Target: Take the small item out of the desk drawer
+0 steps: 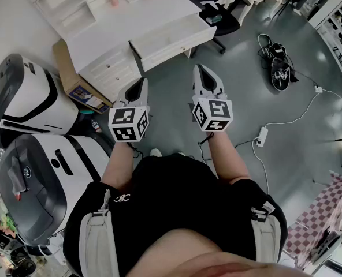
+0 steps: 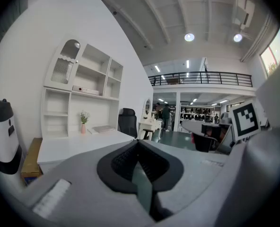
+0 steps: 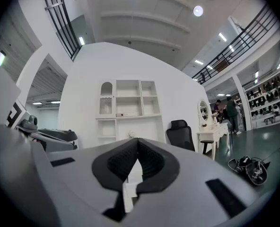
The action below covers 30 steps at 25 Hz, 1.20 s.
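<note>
Head view: white desk surface (image 1: pixel 122 27) with white drawer (image 1: pixel 170 39) pulled open, small item inside indiscernible; left gripper view: left gripper (image 2: pixel 139 144), fingers clenched empty, facing white wall shelving (image 2: pixel 85 96); right gripper view: right gripper (image 3: pixel 137 142), fingers clenched empty, black office chair (image 3: pixel 180 134) beyond.

I see grey floor (image 1: pixel 246 62) mid-frame; black office chair (image 1: pixel 226 22) top centre; white shelf unit (image 3: pixel 128 103) against white wall (image 3: pixel 83 89); ceiling spotlights (image 2: pixel 189 37) lit.
</note>
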Motion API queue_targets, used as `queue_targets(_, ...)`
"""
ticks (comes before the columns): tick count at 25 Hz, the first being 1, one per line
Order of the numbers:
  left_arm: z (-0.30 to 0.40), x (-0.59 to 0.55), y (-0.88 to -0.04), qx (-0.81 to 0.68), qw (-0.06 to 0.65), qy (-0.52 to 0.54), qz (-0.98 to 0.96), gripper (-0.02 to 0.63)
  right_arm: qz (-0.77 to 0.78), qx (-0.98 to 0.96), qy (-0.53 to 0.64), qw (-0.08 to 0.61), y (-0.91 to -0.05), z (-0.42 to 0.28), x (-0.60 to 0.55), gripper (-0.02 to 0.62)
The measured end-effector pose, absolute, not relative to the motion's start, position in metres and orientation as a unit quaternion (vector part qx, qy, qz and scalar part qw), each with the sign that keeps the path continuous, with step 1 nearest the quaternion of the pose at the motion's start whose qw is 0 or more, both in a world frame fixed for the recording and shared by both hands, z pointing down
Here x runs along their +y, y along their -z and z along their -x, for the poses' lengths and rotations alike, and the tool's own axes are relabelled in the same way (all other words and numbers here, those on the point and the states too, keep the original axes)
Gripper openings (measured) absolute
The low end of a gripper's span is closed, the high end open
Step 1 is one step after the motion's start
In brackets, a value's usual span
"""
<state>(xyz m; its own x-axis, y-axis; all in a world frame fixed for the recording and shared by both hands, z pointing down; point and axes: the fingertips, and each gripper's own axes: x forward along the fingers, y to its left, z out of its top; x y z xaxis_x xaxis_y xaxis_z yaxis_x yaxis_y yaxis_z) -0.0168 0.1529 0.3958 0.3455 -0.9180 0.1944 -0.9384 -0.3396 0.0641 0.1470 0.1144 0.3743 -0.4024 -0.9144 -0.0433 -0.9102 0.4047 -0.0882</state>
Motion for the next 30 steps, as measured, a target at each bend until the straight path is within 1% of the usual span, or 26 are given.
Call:
queue_targets(23,0.129,0.15,-0.413,-0.56,0.092,-0.052,-0.822,0.014,0.548,0.836,0.014,0.025,-0.387,-0.032,0.12,-0.003)
queue_targets(30,0.14,0.148,-0.414,-0.55,0.086,-0.047,-0.829,0.014,0.562,0.827,0.014,0.025,-0.391,-0.025,0.12,-0.003)
